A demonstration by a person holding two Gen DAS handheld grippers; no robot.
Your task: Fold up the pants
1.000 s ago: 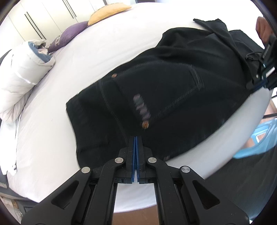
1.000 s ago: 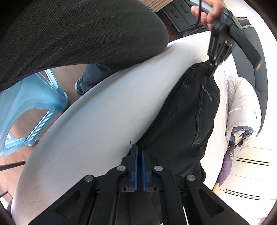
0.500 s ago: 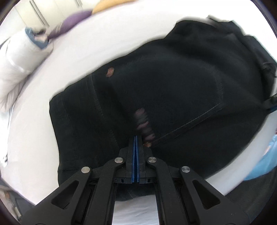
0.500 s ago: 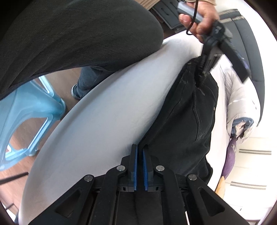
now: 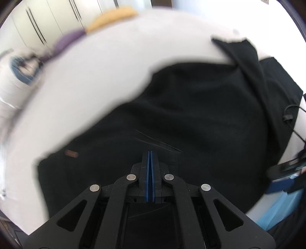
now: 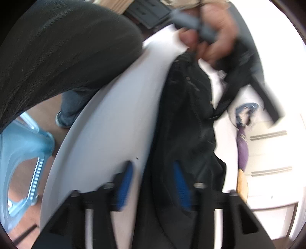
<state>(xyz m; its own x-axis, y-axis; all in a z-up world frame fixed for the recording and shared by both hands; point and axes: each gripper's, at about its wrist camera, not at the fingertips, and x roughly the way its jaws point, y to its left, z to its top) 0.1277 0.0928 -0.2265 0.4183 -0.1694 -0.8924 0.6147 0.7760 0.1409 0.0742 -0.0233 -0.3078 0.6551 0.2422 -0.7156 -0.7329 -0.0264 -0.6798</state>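
The black pants point(image 5: 191, 115) lie on the white bed point(image 5: 95, 80), folded over with one edge raised at the far right. My left gripper point(image 5: 149, 153) is shut on the pants' near edge. In the right wrist view the pants point(image 6: 187, 134) run away from me along the bed point(image 6: 114, 124). My right gripper point(image 6: 153, 170) is open, its blue pads either side of the cloth without pinching it. The left gripper point(image 6: 248, 63), in a hand, holds the far end of the pants up; this view is blurred.
A yellow pillow point(image 5: 112, 18) and a purple pillow point(image 5: 67, 41) lie at the bed's far side, with a white duvet point(image 5: 11, 80) at left. A blue plastic stool point(image 6: 21, 157) stands by the bed. The person's legs point(image 6: 57, 57) are close at the bed's edge.
My right gripper has opened and let go of the pants. My left gripper has carried its end of the pants forward over the rest, toward the right gripper.
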